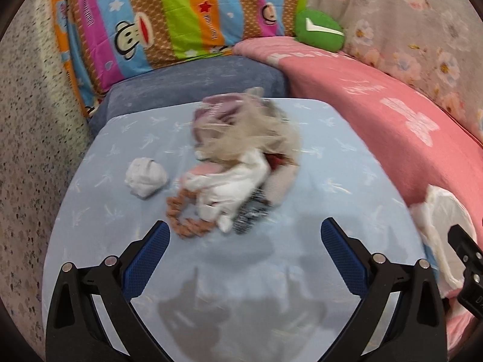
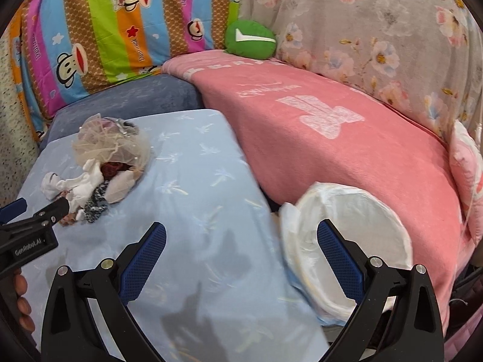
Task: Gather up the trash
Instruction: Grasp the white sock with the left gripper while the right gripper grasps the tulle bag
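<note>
A heap of trash (image 1: 238, 157) lies on the light-blue table (image 1: 332, 181): a beige mesh bag, white crumpled cloth, a brown bead ring (image 1: 187, 214) and dark scraps. A white crumpled paper ball (image 1: 145, 180) sits apart to its left. My left gripper (image 1: 244, 241) is open and empty, just short of the heap. The heap also shows in the right wrist view (image 2: 105, 163). My right gripper (image 2: 241, 241) is open and empty, its right finger over the white trash bin (image 2: 347, 241) at the table's right edge. The left gripper's fingers (image 2: 54, 208) show beside the heap.
A pink blanket (image 2: 332, 138) covers the sofa to the right. A striped monkey-print cloth (image 1: 169, 15), a green cushion (image 1: 320, 30) and a floral cloth (image 2: 377, 30) stand behind. A dark-blue cushion (image 1: 196, 81) lies beyond the table. Speckled floor (image 1: 30, 150) is on the left.
</note>
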The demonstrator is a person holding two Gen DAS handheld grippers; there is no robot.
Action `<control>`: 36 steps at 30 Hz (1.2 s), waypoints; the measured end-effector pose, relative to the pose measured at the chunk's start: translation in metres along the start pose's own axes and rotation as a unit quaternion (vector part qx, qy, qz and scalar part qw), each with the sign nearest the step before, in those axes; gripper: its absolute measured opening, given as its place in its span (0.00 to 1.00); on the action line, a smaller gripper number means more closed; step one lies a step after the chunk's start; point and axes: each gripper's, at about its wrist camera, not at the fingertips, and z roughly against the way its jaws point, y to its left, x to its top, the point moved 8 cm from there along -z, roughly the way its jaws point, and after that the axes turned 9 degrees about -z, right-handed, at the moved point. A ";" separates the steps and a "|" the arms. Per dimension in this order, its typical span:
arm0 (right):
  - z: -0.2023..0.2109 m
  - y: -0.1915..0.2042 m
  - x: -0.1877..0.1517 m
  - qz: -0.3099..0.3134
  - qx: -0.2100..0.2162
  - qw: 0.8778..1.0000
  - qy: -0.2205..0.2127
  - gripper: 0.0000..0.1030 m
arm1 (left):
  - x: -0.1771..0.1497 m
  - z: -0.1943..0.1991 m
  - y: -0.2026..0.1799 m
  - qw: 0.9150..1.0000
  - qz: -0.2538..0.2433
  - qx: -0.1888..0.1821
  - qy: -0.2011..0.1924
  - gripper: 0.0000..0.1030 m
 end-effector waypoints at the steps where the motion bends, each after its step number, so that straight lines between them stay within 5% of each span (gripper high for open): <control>1: -0.005 0.011 0.001 0.003 0.007 1.000 0.000 0.94 | 0.001 -0.005 0.009 1.000 0.004 0.003 0.003 0.93; 9: -0.045 0.091 0.019 0.023 0.055 0.998 0.004 0.94 | 0.007 -0.054 0.092 0.997 0.054 0.036 0.032 0.93; 22: -0.098 0.203 0.060 0.035 0.116 0.993 0.012 0.94 | 0.009 -0.115 0.139 0.987 0.145 -0.013 0.073 0.93; 26: -0.112 0.231 0.060 0.045 0.128 0.991 0.021 0.89 | 0.010 -0.124 0.138 0.985 0.147 -0.037 0.081 0.75; 29: -0.126 0.244 0.053 0.051 0.134 0.989 0.046 0.65 | 0.007 -0.129 0.135 0.983 0.148 -0.054 0.090 0.58; 31: -0.133 0.247 0.046 0.050 0.141 0.987 0.066 0.32 | 0.007 -0.129 0.136 0.984 0.145 -0.059 0.088 0.51; 33: -0.135 0.246 0.040 0.046 0.151 0.984 0.079 0.09 | 0.008 -0.127 0.135 0.984 0.141 -0.066 0.082 0.41; 36: -0.127 0.240 0.038 0.042 0.152 0.985 0.071 0.02 | 0.013 -0.120 0.131 0.986 0.130 -0.071 0.075 0.35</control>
